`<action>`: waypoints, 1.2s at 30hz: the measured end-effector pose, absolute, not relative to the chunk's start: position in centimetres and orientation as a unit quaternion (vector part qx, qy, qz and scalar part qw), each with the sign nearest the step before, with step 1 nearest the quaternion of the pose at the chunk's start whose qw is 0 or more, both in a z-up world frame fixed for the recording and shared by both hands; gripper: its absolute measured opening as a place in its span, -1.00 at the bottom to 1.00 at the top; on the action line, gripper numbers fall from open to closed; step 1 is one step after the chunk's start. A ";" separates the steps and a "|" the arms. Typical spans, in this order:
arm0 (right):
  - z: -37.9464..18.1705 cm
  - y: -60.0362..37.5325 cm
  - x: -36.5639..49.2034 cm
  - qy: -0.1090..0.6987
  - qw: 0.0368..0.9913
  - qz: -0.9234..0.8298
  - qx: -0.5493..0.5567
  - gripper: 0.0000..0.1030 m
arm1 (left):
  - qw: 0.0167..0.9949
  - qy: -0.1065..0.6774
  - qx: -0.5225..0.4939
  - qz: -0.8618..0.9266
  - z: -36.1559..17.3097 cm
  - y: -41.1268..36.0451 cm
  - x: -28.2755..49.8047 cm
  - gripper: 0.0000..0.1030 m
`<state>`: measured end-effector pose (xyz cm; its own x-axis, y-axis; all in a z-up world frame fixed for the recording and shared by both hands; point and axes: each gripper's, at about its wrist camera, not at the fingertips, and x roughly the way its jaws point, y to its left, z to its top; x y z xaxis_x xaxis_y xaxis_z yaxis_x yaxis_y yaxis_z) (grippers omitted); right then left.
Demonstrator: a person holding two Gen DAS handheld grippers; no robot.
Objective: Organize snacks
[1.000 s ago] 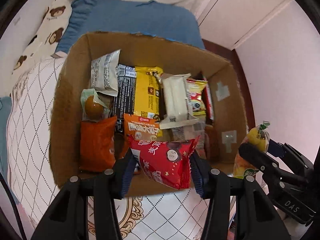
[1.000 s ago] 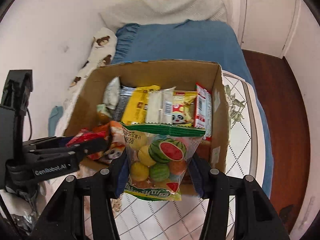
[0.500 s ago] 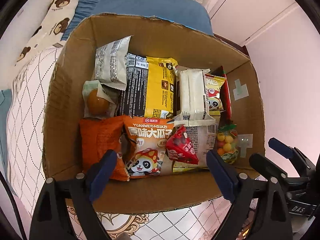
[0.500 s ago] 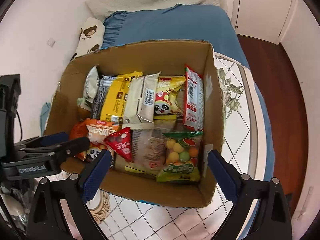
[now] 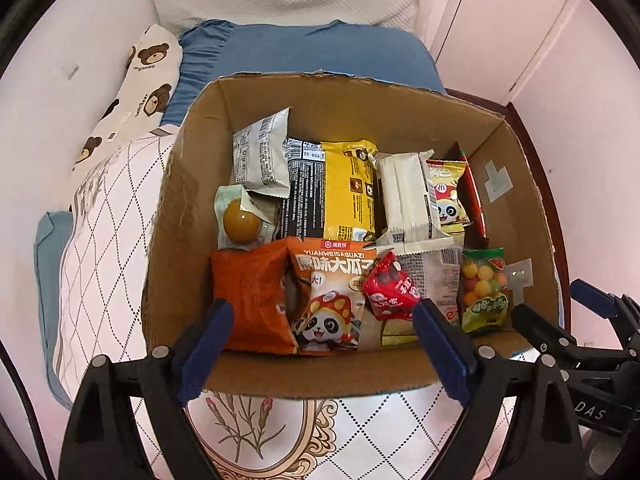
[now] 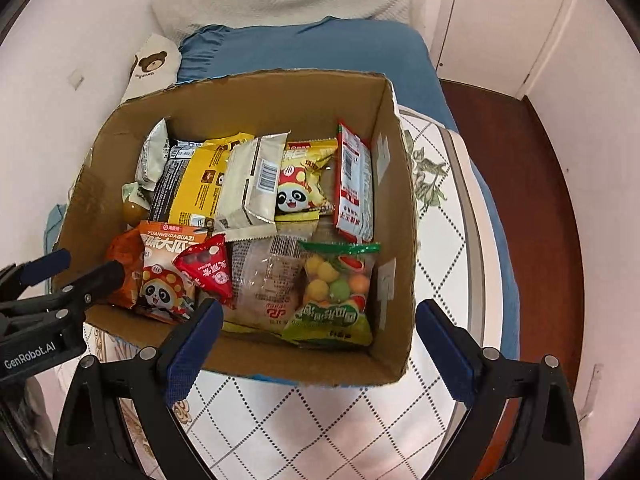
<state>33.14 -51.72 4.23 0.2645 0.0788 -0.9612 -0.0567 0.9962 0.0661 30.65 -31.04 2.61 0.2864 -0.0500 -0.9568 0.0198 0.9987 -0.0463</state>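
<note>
An open cardboard box sits on the bed, packed with several snack packets. A small red packet lies on top near the front, beside an orange panda packet. A green fruit-candy bag lies at the front right. My left gripper is open and empty above the box's near wall. My right gripper is open and empty above the near right corner. Each gripper shows at the edge of the other's view.
The box rests on a white quilted bedspread with a diamond pattern. A blue blanket, a bear-print pillow and a white pillow lie behind it. A white door and dark wooden floor are to the right.
Both grippers opened and pulled back from the box. The red packet and the fruit-candy bag they held now lie inside the box.
</note>
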 end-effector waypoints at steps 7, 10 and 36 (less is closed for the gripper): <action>7.1 -52.2 30.6 0.567 0.823 0.032 0.011 0.92 | 0.819 0.573 -0.025 -0.015 4.3 -30.7 28.6 0.78; 9.0 -52.4 28.7 0.539 0.842 0.026 0.006 0.95 | 0.837 0.546 -0.029 -0.009 5.8 -30.5 26.7 0.78; 23.9 -52.1 8.3 0.372 0.927 0.044 0.000 0.99 | 0.920 0.392 -0.009 -0.020 18.2 -31.1 8.3 0.78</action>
<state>8.29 -52.08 23.92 0.7192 0.0811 -0.6901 -0.0811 0.9962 0.0326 8.32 -31.09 18.19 0.6914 -0.0434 -0.7212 0.0296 0.9991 -0.0318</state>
